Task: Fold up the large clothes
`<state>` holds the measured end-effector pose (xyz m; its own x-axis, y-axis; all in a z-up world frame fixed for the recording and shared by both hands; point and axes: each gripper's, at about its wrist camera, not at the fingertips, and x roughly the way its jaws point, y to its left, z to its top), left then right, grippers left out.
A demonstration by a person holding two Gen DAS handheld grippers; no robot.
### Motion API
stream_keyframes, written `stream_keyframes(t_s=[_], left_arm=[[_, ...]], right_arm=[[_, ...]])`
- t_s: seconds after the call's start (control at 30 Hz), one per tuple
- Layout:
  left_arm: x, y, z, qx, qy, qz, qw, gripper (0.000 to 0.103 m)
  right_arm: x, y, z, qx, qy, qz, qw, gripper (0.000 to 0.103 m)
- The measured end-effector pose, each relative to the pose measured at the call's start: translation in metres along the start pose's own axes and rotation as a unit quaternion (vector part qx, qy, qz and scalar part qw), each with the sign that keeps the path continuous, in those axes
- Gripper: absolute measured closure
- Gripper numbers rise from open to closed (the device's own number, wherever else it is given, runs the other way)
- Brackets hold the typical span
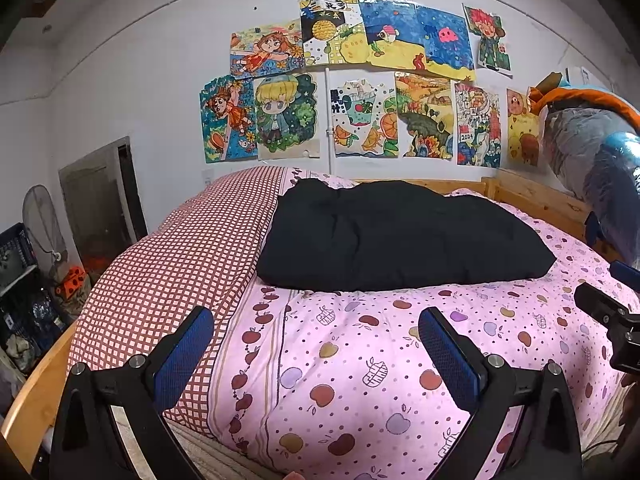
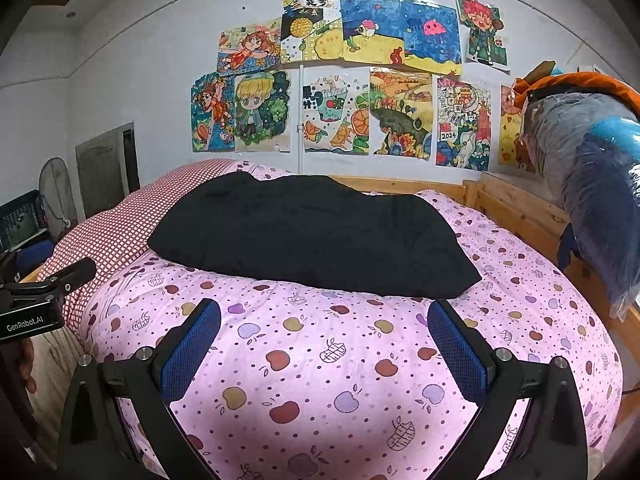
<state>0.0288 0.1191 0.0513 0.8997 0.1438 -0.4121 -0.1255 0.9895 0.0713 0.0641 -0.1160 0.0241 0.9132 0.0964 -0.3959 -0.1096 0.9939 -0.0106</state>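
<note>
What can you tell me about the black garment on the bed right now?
The black garment is a large, dark, matte piece of soft cloth, lying in a compact, roughly rectangular, puffy heap with shallow creases; no sleeves, collar or fastenings can be made out. It rests on the pink apple-print quilt, its left edge beside or touching the red checked bedding, its far side near the wooden headboard. Neither the left tool nor the right tool touches it; both are open, short of its near edge.

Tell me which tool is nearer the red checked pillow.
Left. The left tool hangs over the bed beside the red checked pillow; the right tool is farther right, over the pink quilt.
</note>
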Motion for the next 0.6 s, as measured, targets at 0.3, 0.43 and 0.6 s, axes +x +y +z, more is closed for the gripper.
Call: stream_keyframes(t_s=[0.3, 0.43, 0.6], left_arm=[[-0.0029, -0.0008, -0.0009, -0.002, -0.002, 0.002, 1.0, 0.0], [-0.0031, -0.0006, -0.0008, 0.0, -0.003, 0.003, 1.0, 0.0], [-0.0037, -0.0007, -0.0002, 0.0, -0.003, 0.003, 1.0, 0.0]], right_arm=[[-0.0002, 0.0005, 0.0002, 0.0, 0.0, 0.0, 1.0, 0.001], [-0.0007, 0.0003, 0.0001, 0.0, 0.0, 0.0, 1.0, 0.001], [-0.0006, -0.0008, 0.0002, -0.001, 0.0, 0.001, 1.0, 0.001]])
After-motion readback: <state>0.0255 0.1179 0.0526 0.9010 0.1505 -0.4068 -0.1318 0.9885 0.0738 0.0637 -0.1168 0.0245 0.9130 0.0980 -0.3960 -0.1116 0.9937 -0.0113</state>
